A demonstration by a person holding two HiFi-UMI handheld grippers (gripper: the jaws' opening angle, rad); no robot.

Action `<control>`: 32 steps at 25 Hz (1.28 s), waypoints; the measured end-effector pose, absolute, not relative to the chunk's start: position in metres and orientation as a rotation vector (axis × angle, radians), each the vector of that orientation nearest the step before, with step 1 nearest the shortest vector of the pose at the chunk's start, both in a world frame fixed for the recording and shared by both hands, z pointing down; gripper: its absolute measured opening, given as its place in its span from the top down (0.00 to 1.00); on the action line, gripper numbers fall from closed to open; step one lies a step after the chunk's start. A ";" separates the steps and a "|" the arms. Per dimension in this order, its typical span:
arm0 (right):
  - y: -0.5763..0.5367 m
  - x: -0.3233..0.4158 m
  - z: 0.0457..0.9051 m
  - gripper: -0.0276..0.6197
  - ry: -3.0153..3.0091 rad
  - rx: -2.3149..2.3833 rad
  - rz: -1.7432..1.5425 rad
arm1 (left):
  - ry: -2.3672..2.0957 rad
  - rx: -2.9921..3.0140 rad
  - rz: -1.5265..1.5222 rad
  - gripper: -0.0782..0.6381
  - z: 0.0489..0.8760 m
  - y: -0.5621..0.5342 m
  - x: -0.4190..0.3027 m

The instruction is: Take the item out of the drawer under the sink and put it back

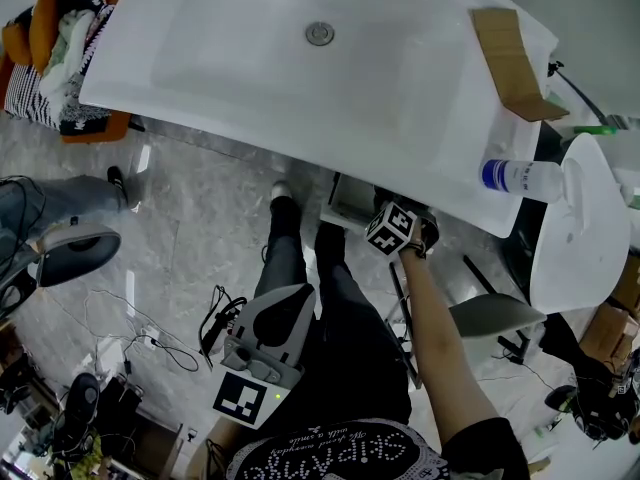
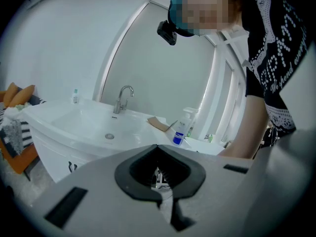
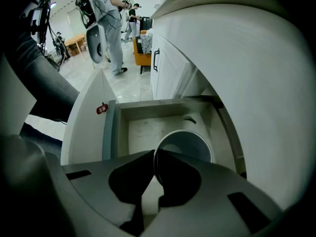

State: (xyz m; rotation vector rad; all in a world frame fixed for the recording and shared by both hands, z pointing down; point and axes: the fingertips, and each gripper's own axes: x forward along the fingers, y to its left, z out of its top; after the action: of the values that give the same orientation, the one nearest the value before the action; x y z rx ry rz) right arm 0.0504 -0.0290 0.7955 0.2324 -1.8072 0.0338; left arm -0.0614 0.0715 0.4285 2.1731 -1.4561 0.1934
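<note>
The drawer (image 3: 116, 132) under the white sink (image 1: 300, 78) stands pulled out. Inside it is a pale round cup (image 3: 190, 144), seen from above. My right gripper (image 3: 155, 154) reaches down into the drawer and is shut on the cup's near rim, one finger inside and one outside. In the head view only its marker cube and the person's forearm show at the right gripper (image 1: 392, 230), below the sink's front edge; the cup is hidden there. My left gripper (image 1: 270, 338) hangs low by the person's legs, away from the drawer. Its jaws point up at the sink, and the left gripper (image 2: 158, 148) is shut and empty.
A blue-labelled bottle (image 1: 520, 176) and a piece of cardboard (image 1: 510, 53) lie on the sink's right side. An orange chair with clothes (image 1: 60, 48) stands at the left. Cables (image 1: 150, 338) run over the marble floor. People (image 3: 106, 19) stand farther back in the room.
</note>
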 end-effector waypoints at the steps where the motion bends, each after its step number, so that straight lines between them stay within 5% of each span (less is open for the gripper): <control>1: -0.029 0.050 0.796 0.92 -1.806 0.229 0.034 | -1.457 2.173 0.193 0.89 0.429 0.071 -0.061; 32: -0.023 0.053 0.781 0.84 -1.845 0.215 0.091 | -1.478 2.196 0.156 0.89 0.420 0.069 -0.060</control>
State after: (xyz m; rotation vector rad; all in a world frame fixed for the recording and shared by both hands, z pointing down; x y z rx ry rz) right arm 0.0528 -0.0226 0.7805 0.2153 -1.8448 0.0907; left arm -0.0599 0.0690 0.4201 2.1956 -1.4778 0.1560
